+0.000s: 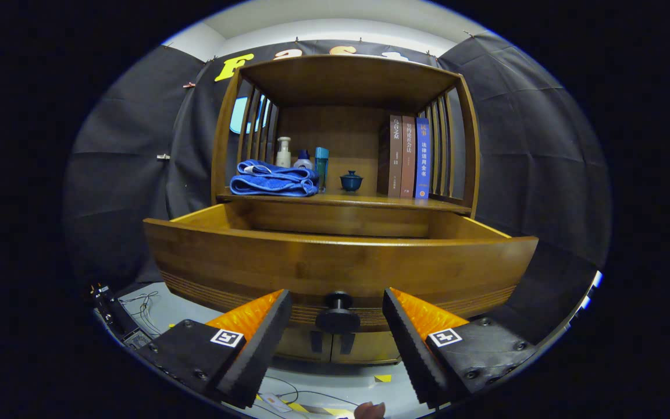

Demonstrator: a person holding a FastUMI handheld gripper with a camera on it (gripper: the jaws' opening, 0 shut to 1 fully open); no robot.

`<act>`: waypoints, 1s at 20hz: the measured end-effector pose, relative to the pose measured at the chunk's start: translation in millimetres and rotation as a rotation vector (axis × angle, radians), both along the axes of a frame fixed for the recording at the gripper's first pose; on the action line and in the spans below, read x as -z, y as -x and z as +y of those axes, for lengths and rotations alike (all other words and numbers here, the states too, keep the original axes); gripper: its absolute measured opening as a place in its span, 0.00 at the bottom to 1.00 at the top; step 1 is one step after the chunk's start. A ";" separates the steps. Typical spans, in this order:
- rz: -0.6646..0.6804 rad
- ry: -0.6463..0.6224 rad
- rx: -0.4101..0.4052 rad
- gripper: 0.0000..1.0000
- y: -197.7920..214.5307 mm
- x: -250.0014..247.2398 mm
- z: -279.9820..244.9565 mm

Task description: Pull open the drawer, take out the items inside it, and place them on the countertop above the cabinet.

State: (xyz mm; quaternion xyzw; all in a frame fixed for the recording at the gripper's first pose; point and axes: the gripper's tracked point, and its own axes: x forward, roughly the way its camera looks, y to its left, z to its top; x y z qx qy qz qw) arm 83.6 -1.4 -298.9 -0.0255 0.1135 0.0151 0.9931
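Note:
The wooden drawer (335, 265) of the cabinet stands pulled out toward me, its front panel wide across the view. Its dark round knob (338, 311) sits between my fingertips, with a gap on each side. My gripper (338, 308) is open and neither finger touches the knob. The drawer's inside is hidden behind the front panel, so I cannot see any items in it. Above the drawer is the countertop (370, 201) of the cabinet, under a wooden canopy.
On the countertop lie a folded blue towel (274, 178), a white pump bottle (283, 152), a blue bottle (321, 166), a small blue lidded cup (351, 181) and three upright books (407, 157). Cables (137, 305) trail on the floor. Cabinet doors (335, 343) sit below the drawer.

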 end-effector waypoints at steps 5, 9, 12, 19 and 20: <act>-0.033 -0.031 0.010 0.99 1.0 -53.3 -10.0; -0.010 -0.067 0.031 1.00 -11.6 -101.5 -13.6; 0.063 -0.073 0.002 0.99 -30.5 -125.1 -9.4; 0.466 -0.064 -0.056 0.99 -93.5 -89.9 -0.8; 0.501 -0.026 -0.043 0.99 -104.0 -82.2 -6.7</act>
